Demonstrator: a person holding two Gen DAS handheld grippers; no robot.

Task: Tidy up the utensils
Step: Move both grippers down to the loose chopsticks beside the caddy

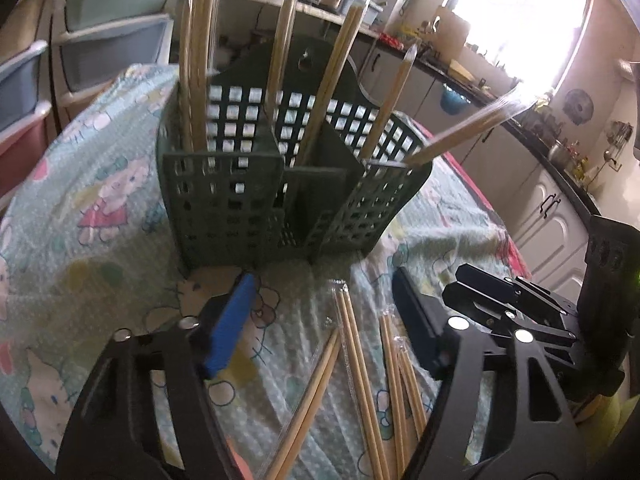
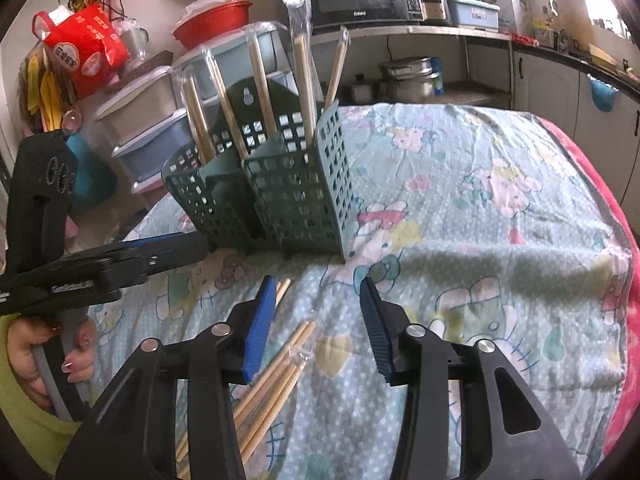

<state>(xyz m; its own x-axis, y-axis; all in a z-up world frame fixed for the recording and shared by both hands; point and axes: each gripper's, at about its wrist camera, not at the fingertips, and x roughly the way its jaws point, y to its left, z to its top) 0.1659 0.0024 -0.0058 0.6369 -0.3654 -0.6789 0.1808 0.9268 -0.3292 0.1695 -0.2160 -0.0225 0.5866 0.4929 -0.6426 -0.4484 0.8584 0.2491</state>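
A dark green slotted utensil caddy stands on the cartoon-print cloth; it also shows in the right wrist view. Several wrapped chopstick pairs stand in its compartments. More wrapped chopsticks lie flat on the cloth between my left gripper's fingers; they also show in the right wrist view. My left gripper is open and empty just above them, in front of the caddy. My right gripper is open and empty, to the right of the left one, over the same chopsticks.
The right gripper's body sits close at the left gripper's right. The left gripper and the hand holding it fill the right view's left. Stacked plastic drawers stand behind the table. The red blanket edge lies at right.
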